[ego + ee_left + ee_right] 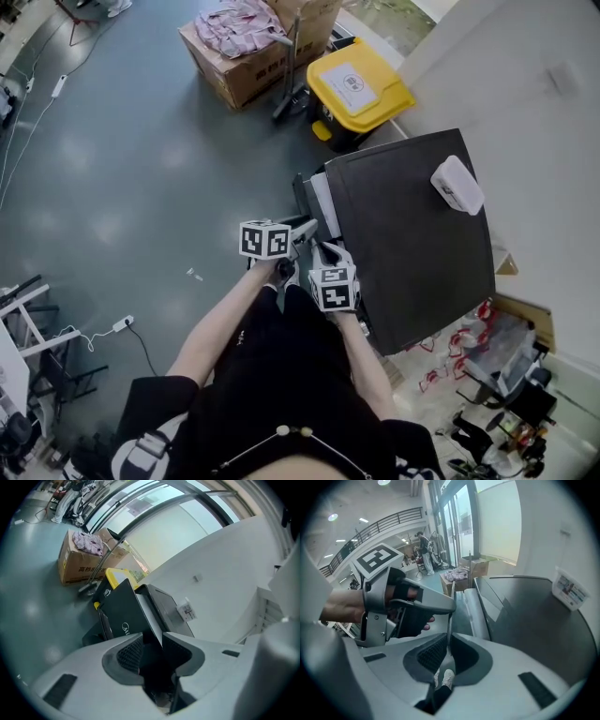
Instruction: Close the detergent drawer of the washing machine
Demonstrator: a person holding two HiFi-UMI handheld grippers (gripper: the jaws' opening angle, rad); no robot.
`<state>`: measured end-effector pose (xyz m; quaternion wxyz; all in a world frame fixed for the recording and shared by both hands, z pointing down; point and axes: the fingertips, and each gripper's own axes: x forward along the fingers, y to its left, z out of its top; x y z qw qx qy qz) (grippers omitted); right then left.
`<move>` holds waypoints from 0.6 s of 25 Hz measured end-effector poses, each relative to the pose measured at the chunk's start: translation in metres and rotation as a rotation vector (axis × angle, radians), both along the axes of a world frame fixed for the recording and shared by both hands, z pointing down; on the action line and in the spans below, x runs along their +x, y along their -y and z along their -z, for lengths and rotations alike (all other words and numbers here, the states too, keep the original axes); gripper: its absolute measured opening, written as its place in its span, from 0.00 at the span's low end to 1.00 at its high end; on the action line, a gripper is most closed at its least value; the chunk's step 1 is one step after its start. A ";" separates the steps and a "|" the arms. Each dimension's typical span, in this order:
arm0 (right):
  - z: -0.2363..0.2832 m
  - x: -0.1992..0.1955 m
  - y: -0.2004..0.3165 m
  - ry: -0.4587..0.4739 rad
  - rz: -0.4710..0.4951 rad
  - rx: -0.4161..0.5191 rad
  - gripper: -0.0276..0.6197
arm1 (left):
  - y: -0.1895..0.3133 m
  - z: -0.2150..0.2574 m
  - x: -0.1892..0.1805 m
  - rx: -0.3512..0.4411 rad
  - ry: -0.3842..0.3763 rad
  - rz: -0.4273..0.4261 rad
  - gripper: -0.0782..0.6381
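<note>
The dark washing machine (412, 234) stands at the right of the head view. Its detergent drawer (322, 202) sticks out from the front's far corner, a pale tray behind a dark front plate (123, 613). My left gripper (305, 230) hovers in front of the drawer, jaws a little apart, nothing between them (152, 634). My right gripper (324, 251) sits just beside it, nearer the machine's front edge, its tips together on nothing (450, 637). The right gripper view shows the left gripper (405, 604) in a gloved hand and the pale drawer strip (472, 609).
A white box (457, 185) lies on the machine's top. A yellow-lidded bin (361, 84) and a cardboard box of clothes (248, 47) stand beyond the machine. Cables and a plug strip (122, 324) lie on the grey floor at the left. Clutter (487, 375) fills the near right.
</note>
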<state>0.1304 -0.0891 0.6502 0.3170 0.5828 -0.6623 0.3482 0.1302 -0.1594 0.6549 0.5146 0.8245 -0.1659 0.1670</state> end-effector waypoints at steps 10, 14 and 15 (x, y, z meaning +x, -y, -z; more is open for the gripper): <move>0.001 0.016 0.000 -0.046 -0.100 -0.012 0.10 | 0.001 -0.004 0.015 -0.011 0.003 -0.040 0.29; 0.002 0.022 0.001 -0.061 -0.124 -0.015 0.10 | 0.001 -0.001 0.022 -0.019 -0.011 -0.045 0.29; 0.002 0.023 0.002 -0.065 -0.132 -0.015 0.10 | 0.002 0.000 0.023 -0.017 -0.011 -0.047 0.29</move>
